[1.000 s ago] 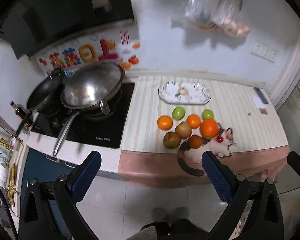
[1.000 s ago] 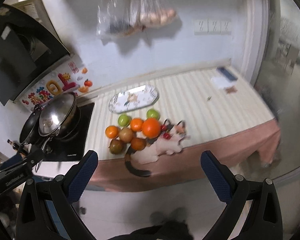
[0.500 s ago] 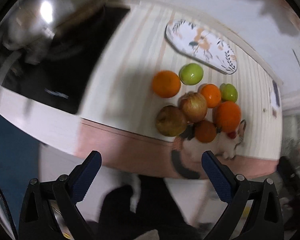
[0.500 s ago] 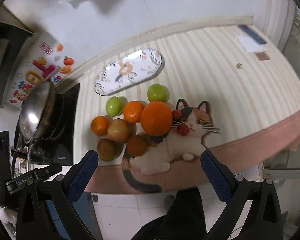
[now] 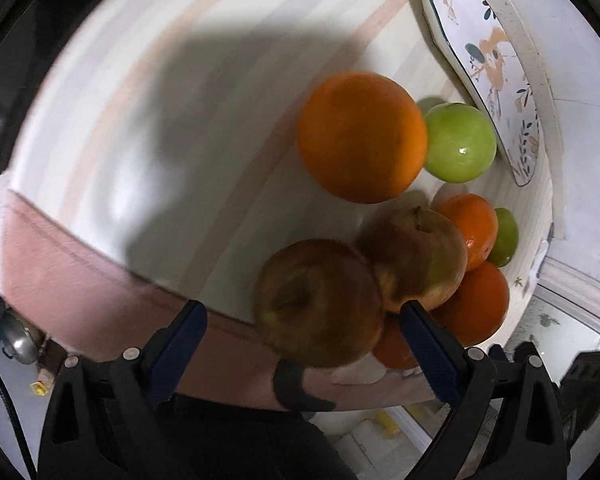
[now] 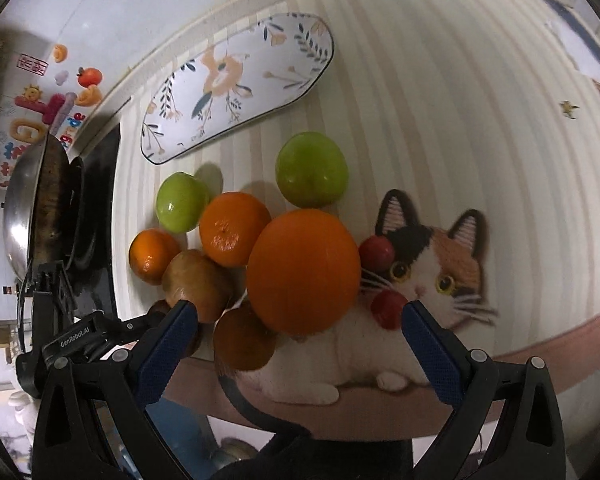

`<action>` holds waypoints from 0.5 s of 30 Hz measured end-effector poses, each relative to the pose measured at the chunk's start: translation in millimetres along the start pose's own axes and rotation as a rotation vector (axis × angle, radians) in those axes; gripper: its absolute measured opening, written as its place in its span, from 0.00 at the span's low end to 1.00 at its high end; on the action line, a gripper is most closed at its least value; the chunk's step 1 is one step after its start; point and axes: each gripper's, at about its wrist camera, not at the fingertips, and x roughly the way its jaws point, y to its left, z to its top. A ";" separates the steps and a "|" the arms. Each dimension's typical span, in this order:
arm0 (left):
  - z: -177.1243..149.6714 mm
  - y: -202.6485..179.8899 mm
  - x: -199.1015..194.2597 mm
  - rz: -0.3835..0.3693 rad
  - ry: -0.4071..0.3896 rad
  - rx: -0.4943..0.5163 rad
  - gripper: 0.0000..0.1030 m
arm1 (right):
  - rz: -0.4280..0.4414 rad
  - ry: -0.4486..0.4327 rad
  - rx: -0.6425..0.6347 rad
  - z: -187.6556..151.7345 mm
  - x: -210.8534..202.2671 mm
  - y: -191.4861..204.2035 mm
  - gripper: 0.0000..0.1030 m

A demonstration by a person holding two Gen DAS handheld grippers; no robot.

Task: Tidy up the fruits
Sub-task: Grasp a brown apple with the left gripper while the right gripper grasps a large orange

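Note:
Several fruits lie clustered on the striped counter. In the left wrist view a brown apple sits just ahead of my open left gripper, between its fingers, with a second apple, an orange and a green apple beyond. In the right wrist view my right gripper is open, with the big orange between its fingers. Around it lie a smaller orange, two green apples and two cherry tomatoes. The floral plate lies empty behind the fruits.
A cat picture decorates the cloth at the counter's front edge. A stove with a steel pan stands to the left. The left gripper's body shows at the lower left of the right wrist view.
Both grippers have moved in close to the fruit pile from well back over the floor. The left has come down at the brown apple, the right at the big orange.

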 end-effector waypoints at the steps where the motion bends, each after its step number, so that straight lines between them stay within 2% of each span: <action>1: 0.0 -2.3 0.9 0.001 -0.005 0.006 0.91 | 0.006 0.010 0.001 2.1 3.4 0.0 1.00; 2: -0.8 -3.1 -0.9 -0.015 -0.017 0.008 0.90 | 0.011 0.020 0.000 6.4 8.6 0.1 1.00; 5: -4.5 -9.2 -14.9 -0.017 -0.104 0.045 0.68 | 0.009 0.037 -0.013 11.6 18.2 3.6 1.00; 6: -6.5 -13.3 -19.8 -0.001 -0.126 0.071 0.57 | 0.003 0.046 -0.019 14.0 22.7 4.6 0.99; 7: -8.1 -16.2 -21.7 0.037 -0.148 0.093 0.54 | -0.001 0.055 -0.022 16.3 27.8 5.3 0.98; 9: -9.7 -18.0 -22.5 0.052 -0.163 0.128 0.53 | -0.003 0.072 -0.031 19.0 37.2 8.8 0.96; 12: -13.5 -21.8 -29.0 0.078 -0.190 0.169 0.50 | -0.033 0.098 -0.061 22.3 51.3 15.4 0.85; 13: -11.8 -25.2 -27.0 0.087 -0.195 0.178 0.51 | -0.053 0.098 -0.074 22.3 54.2 17.5 0.81; 15: -9.9 -24.1 -27.9 0.092 -0.179 0.197 0.57 | -0.066 0.093 -0.095 21.6 57.3 19.0 0.79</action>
